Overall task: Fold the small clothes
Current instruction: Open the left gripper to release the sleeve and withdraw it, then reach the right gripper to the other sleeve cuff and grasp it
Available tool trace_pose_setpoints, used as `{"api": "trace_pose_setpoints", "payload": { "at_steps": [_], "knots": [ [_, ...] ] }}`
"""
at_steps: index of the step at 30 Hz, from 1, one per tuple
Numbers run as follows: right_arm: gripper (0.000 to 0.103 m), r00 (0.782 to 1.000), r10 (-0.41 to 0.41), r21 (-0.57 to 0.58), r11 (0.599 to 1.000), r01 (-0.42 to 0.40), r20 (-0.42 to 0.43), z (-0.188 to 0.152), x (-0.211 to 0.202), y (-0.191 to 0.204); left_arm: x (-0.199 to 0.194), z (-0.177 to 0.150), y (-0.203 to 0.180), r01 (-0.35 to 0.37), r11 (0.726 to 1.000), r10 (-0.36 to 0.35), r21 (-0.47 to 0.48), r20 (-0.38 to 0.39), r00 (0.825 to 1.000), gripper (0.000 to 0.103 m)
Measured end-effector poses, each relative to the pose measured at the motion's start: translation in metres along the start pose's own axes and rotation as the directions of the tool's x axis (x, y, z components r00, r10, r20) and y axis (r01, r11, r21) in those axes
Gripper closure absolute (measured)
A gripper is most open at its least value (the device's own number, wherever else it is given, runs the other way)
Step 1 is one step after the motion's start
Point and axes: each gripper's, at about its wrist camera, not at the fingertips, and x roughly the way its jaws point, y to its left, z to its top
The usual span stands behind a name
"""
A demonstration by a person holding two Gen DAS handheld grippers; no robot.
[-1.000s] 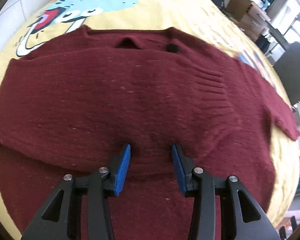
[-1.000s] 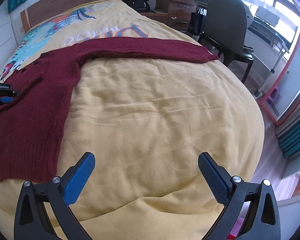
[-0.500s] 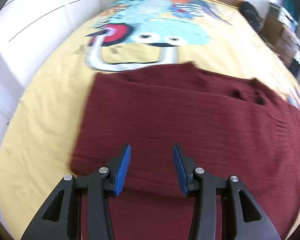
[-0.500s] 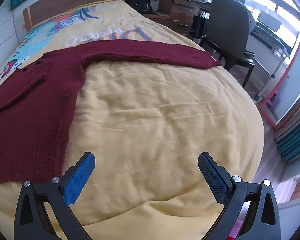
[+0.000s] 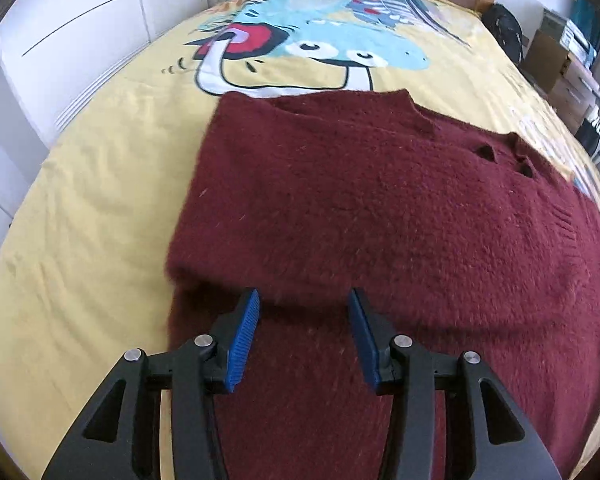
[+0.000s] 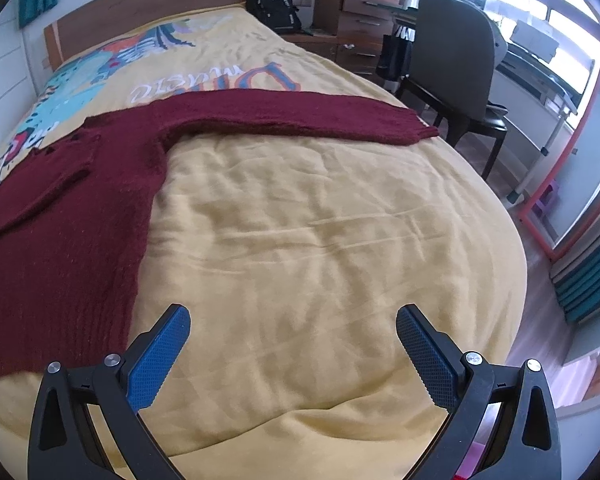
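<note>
Unfolded sleeve lies nearer the right gripper

The sleeve (image 6: 300,120) runs across the bed (image 6: 320,240) toward its chair-side edge, ahead of the right gripper (image 6: 292,344), jaws wide, empty; left gripper (image 5: 303,336), jaws part-open, empty, over the sweater (image 5: 380,216).

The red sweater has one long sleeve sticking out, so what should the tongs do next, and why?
Probably the right tongs should reach for the outstretched sleeve and fold it over the sweater. One side already lies folded across the body, this sleeve is still flat on the yellow bedspread, and those tongs are open and empty.
</note>
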Motion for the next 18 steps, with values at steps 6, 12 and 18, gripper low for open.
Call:
{"api": "trace_pose_setpoints", "payload": {
  "at_steps": [6, 12, 18],
  "knots": [
    [0.000, 1.000, 0.018, 0.020, 1.000, -0.018, 0.018, 0.007, 0.005, -0.007, -0.016, -0.018, 0.012, -0.004, 1.000, 0.004, 0.012, -0.011, 1.000, 0.062],
    [0.000, 0.999, 0.030, 0.029, 0.999, -0.031, 0.043, 0.026, 0.019, -0.019, -0.042, -0.036, 0.019, -0.077, 0.997, 0.077, 0.006, -0.010, 0.997, 0.062],
    [0.000, 0.997, 0.060, 0.080, 0.995, -0.063, 0.045, 0.053, 0.046, -0.039, -0.061, -0.047, 0.018, -0.120, 0.993, 0.120, -0.022, 0.006, 0.993, 0.062]
  ]
}}
